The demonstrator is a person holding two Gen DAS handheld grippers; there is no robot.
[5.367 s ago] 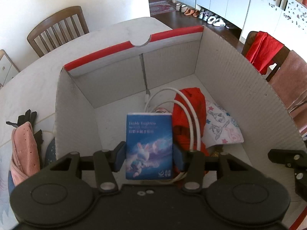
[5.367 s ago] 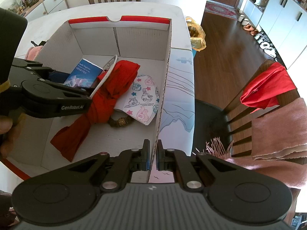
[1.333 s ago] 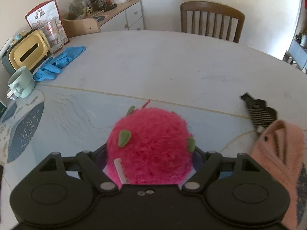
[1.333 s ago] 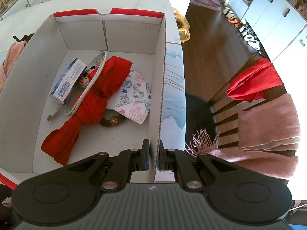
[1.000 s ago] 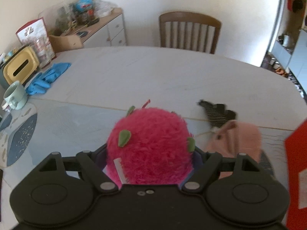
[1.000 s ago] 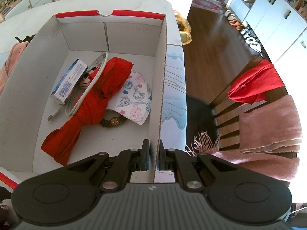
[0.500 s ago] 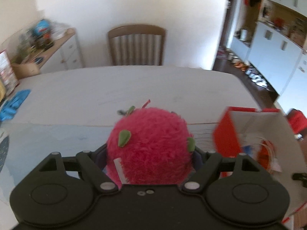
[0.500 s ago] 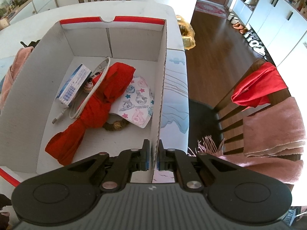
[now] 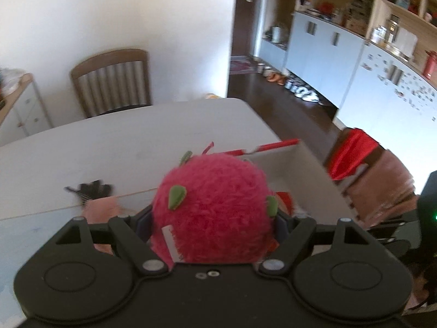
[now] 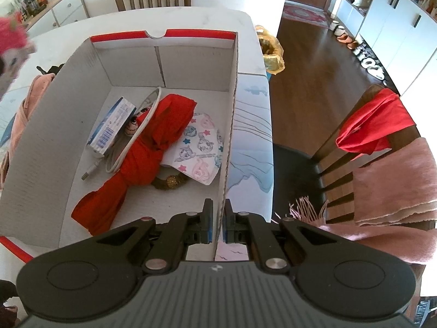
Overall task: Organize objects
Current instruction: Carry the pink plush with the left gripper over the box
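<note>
At left, our left gripper (image 9: pixel 211 220) clamps a fuzzy pink plush ball (image 9: pixel 211 210) above the table, nearing the white cardboard box (image 10: pixel 41 136); next, lower and release inside. At right, our right gripper (image 10: pixel 217 225) pinches the box's right wall.

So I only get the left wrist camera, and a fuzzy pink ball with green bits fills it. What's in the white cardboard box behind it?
Observer: A flat white pouch printed with cartoon ponies lies by the right wall of the white cardboard box.
Operator: Anything else?
Observer: A blue and white packet on the left, next to a looped white cable.
Operator: And the other claw?
Observer: The right claw is shut on the box's right wall, at the near end.
</note>
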